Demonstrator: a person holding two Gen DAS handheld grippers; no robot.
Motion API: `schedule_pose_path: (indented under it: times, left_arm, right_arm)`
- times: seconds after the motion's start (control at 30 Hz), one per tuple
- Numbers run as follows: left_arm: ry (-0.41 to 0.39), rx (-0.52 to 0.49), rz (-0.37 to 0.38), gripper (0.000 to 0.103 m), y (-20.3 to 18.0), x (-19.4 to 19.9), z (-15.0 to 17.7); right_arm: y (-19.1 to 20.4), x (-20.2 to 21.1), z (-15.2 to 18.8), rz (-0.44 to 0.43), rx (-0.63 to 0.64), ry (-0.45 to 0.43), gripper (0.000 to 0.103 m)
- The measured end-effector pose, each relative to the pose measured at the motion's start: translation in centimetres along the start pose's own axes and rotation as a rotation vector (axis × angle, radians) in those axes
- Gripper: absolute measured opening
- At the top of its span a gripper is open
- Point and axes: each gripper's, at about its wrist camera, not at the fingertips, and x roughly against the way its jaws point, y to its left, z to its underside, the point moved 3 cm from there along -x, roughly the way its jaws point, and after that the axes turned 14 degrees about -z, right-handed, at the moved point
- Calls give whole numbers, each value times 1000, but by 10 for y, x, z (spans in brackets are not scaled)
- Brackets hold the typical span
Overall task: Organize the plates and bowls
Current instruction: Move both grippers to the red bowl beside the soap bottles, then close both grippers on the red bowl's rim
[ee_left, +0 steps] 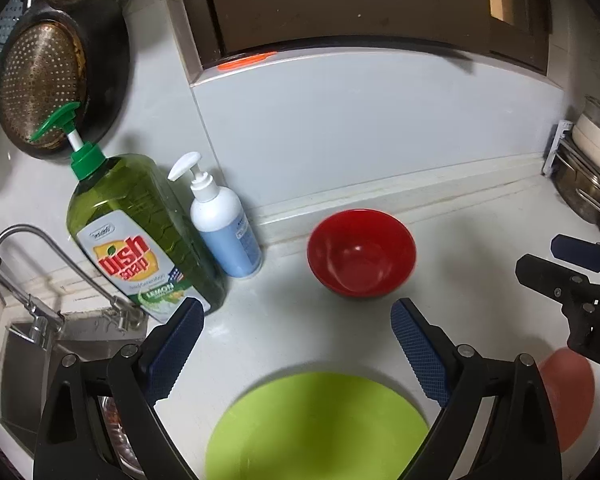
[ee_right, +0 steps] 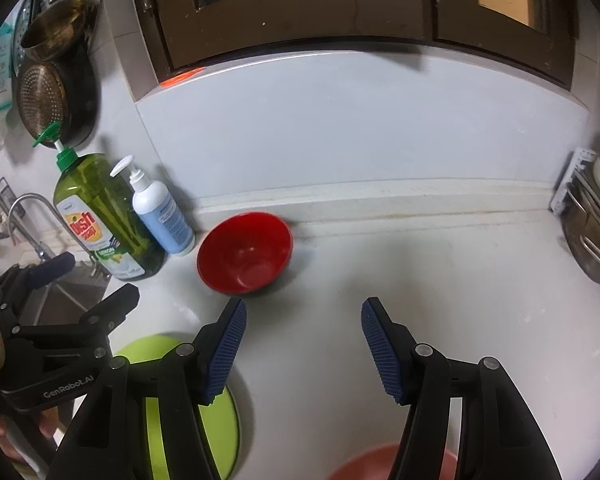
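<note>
We hold the left tool (ee_left: pixel 296 332) and right tool (ee_right: pixel 304 334) apart and empty above the tabletop (ee_right: pixel 440 280), red bowl (ee_left: pixel 361 258) ahead, green plate (ee_left: pixel 316 428) beneath.

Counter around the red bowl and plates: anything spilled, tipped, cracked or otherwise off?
Nothing stands out. The red bowl sits upright and empty near the wall, the green plate and pink plate lie flat, apart from each other, and both soap bottles stand upright. No spill shows on the counter.
</note>
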Motion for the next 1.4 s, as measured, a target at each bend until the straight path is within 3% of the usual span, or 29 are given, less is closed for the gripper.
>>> schedule_pose_path:
  times: [0.57, 0.87, 1.13, 1.27, 1.4]
  left_arm:
    - [81, -41, 21, 84, -13, -83, -18]
    - [119, -61, 12, 78, -25, -123, -20]
    - [177, -70, 53, 69, -37, -149, -19]
    - [198, -71, 69, 59, -42, -160, -20]
    - [223, -68, 102, 38, -45, -167, -20]
  right_arm:
    - [-13, -91, -29, -27, -33, 121, 60]
    - [-26, -135, -24, -46, -76, 206, 46]
    - [-32, -154, -22, -64, -115, 247, 36]
    - [-33, -161, -21, -76, -131, 263, 28]
    - [-35, -166, -19, -88, -146, 277, 22]
